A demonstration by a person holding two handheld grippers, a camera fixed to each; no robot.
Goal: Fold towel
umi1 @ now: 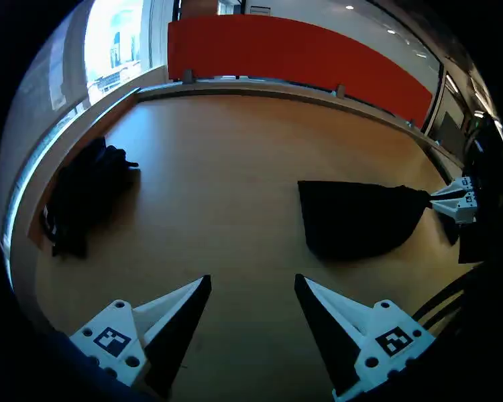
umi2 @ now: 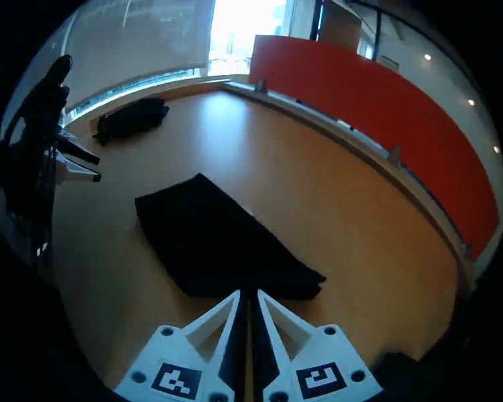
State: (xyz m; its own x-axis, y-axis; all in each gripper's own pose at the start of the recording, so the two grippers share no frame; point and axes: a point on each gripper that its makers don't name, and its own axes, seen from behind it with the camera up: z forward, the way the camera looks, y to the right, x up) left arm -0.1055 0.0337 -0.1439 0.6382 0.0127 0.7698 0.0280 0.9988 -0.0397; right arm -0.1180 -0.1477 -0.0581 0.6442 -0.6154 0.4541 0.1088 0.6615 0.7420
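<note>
in the left gripper view, holds the left tool [umi1: 251,278] wide apart and empty above the wooden table [umi1: 218,167], with the black towel [umi1: 359,218] lying flat on the table off to the right, one corner pinched by the right tool [umi1: 434,199], and a black bag [umi1: 84,194] well apart near the left edge, a red partition [umi1: 285,53] behind. in the right gripper view, clamps the right tool narrow on the near edge of the towel spreading away across the table, with the left tool at the far left, apart from the cloth.
</note>
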